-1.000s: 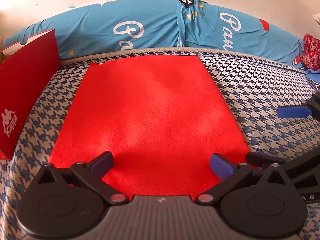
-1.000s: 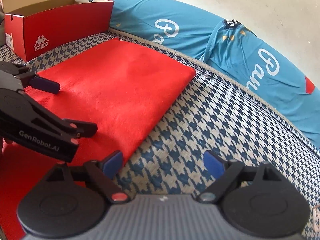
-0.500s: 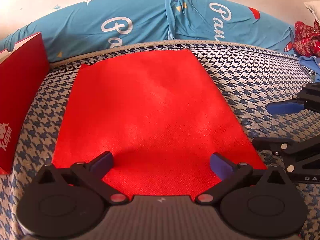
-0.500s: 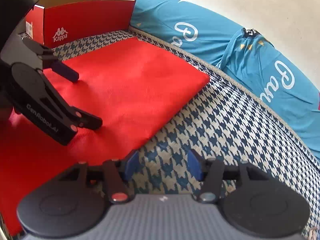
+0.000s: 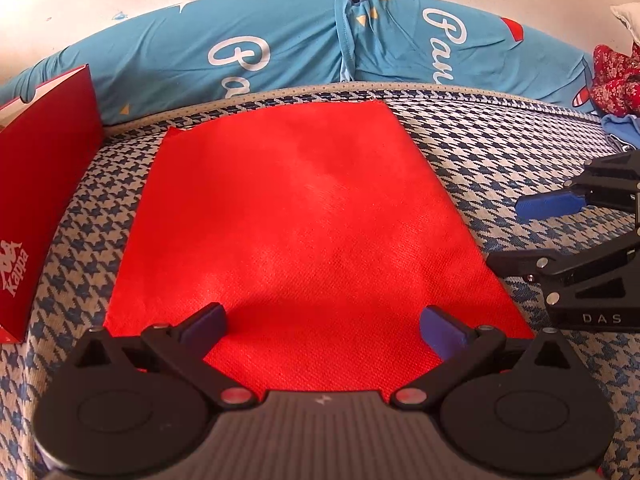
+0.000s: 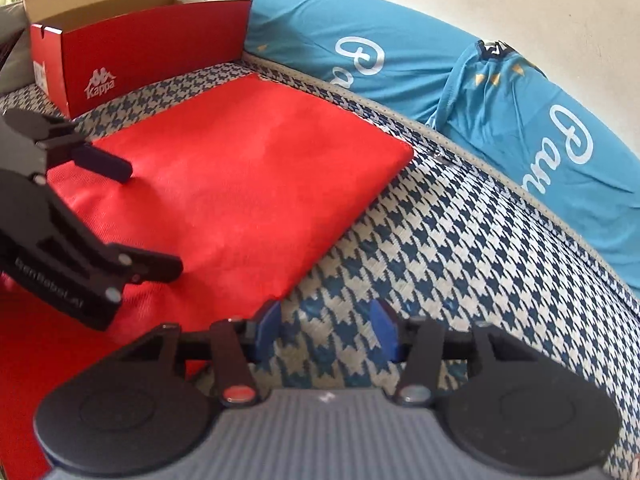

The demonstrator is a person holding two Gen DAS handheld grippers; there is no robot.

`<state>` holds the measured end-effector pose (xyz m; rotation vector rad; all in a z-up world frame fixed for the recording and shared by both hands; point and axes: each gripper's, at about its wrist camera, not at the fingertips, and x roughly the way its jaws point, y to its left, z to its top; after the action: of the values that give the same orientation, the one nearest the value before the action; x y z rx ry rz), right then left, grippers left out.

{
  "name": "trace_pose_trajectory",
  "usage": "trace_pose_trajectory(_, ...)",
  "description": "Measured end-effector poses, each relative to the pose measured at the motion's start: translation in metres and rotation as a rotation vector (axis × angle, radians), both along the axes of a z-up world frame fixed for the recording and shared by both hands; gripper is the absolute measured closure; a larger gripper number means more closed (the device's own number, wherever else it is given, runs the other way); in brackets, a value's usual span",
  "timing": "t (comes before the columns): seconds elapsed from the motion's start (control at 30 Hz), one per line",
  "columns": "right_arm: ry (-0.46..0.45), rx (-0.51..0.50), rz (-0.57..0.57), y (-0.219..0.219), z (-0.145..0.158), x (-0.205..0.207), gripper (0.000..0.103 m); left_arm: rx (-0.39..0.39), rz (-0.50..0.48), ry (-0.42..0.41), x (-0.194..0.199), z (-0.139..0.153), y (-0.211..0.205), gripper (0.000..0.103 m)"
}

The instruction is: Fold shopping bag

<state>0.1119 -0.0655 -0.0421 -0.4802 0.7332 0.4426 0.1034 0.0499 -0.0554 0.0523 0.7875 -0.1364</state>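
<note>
Shopping bag point(image 5: 304, 224), red and flat, was spread on the houndstooth mattress point(image 6: 460, 272) beside a red shoe box point(image 6: 132, 56), with blue bedding point(image 5: 280, 48) behind. The left gripper point(image 5: 324, 326) was held wide apart over its near edge; the right gripper point(image 6: 326, 332), half closed and empty, was poised at its right edge.

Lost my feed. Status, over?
Left gripper open over red bag. Right gripper open, empty, at bag's edge. Bag flat. Shoebox clear.
</note>
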Motion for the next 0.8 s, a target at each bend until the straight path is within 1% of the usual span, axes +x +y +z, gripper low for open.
trace_pose_trajectory(0.3,0.006,0.008,0.007,0.003,0.002,0.002,0.056,0.007,0.009,-0.001,0.0,-0.001,-0.003,0.0)
trace_pose_trajectory(0.4,0.014,0.019,-0.014,0.002,0.001,0.007,0.055,0.007,0.011,-0.001,0.0,-0.001,-0.003,0.0)
trace_pose_trajectory(0.53,0.025,0.045,-0.022,-0.001,-0.001,0.015,0.055,0.007,0.01,-0.002,0.0,-0.001,-0.004,0.0)
trace_pose_trajectory(0.63,0.022,0.044,-0.018,0.0,-0.001,0.016,0.055,0.009,0.001,-0.003,-0.001,-0.001,0.0,0.0)
trace_pose_trajectory(0.8,0.014,0.046,-0.027,0.001,-0.002,0.024,0.053,0.011,0.008,-0.002,-0.001,-0.001,-0.005,0.0)
